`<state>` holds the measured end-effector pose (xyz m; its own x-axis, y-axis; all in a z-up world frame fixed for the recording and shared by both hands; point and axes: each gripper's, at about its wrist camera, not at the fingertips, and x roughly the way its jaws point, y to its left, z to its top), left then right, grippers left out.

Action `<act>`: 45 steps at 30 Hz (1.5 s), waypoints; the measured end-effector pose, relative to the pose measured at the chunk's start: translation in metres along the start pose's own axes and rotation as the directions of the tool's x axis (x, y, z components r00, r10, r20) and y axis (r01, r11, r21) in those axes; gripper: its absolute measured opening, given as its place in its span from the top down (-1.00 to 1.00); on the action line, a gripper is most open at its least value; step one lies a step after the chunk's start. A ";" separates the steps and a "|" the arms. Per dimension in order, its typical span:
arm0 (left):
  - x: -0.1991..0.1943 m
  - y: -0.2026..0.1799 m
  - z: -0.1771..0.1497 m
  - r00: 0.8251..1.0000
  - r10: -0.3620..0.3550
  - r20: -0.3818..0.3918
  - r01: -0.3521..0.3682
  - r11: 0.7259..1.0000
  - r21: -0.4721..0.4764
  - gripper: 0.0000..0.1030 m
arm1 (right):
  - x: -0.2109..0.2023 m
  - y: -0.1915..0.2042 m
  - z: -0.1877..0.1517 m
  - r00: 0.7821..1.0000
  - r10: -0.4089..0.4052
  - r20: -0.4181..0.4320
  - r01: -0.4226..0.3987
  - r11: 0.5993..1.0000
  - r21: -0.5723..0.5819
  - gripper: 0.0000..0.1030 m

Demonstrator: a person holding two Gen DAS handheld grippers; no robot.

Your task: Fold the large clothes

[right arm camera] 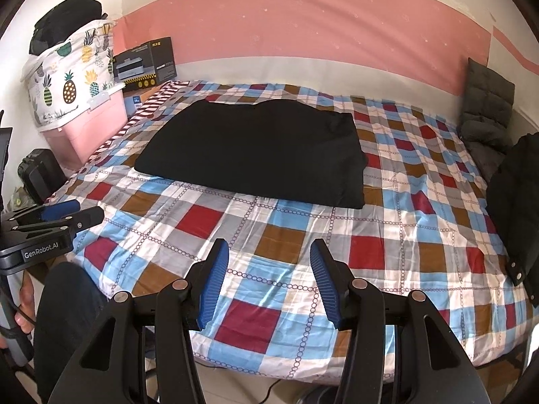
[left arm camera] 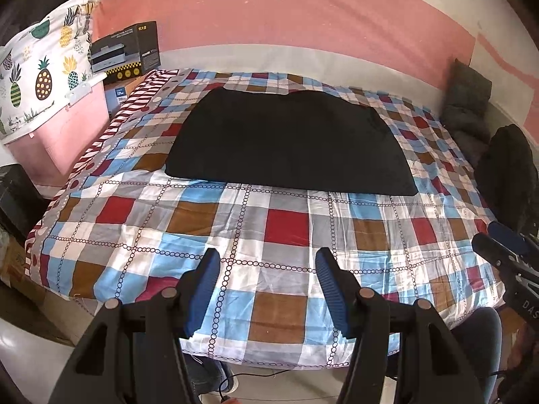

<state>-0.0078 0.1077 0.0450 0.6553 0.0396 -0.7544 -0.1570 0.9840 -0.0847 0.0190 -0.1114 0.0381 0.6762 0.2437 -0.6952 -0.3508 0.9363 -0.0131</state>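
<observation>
Wide bed under a checked quilt [left arm camera: 269, 222] of red, blue, brown, grey and white squares, filling most of both views. Behind it, a pink-and-white painted wall [left arm camera: 286, 13]. On the far half of the quilt, lying flat and folded into a broad slab: a large black garment [left arm camera: 286, 141], seen again from the right wrist [right arm camera: 256, 148], straight near edge, well apart from both tools. Off the bed's left corner, a pale pink plastic storage box [left arm camera: 64, 131] with a pineapple-print white cloth bundle [left arm camera: 43, 67] on top, and beside that a dark cardboard carton [left arm camera: 129, 52]. At the far right corner, a grey quilted cushion [right arm camera: 488, 101] propped against the wall; nearer on that side, a black padded coat [right arm camera: 515, 208] draped at the bed's edge. Low over the near edge of the quilt, the left gripper [left arm camera: 267, 289], blue ribbed pads spread wide, nothing between them. Alongside, the right gripper [right arm camera: 269, 279], likewise spread and empty-handed.
</observation>
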 end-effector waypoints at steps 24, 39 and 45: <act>-0.003 0.000 -0.001 1.000 0.019 0.011 -0.019 1.000 0.015 -0.18 | -0.002 0.005 0.004 1.000 0.007 -0.006 -0.007 1.000 -0.006 0.00; -0.003 -0.002 -0.001 1.000 0.025 0.000 -0.025 0.999 0.020 -0.18 | -0.002 0.007 0.004 1.000 0.008 -0.007 -0.008 1.000 -0.003 0.00; 0.001 0.001 -0.002 1.000 0.027 -0.014 -0.027 1.000 0.009 -0.18 | -0.002 0.007 0.003 1.000 0.007 -0.007 -0.007 1.000 -0.002 0.00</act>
<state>-0.0092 0.1085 0.0431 0.6404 0.0639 -0.7654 -0.1682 0.9840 -0.0585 0.0176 -0.1045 0.0417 0.6690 0.2480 -0.7007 -0.3568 0.9341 -0.0100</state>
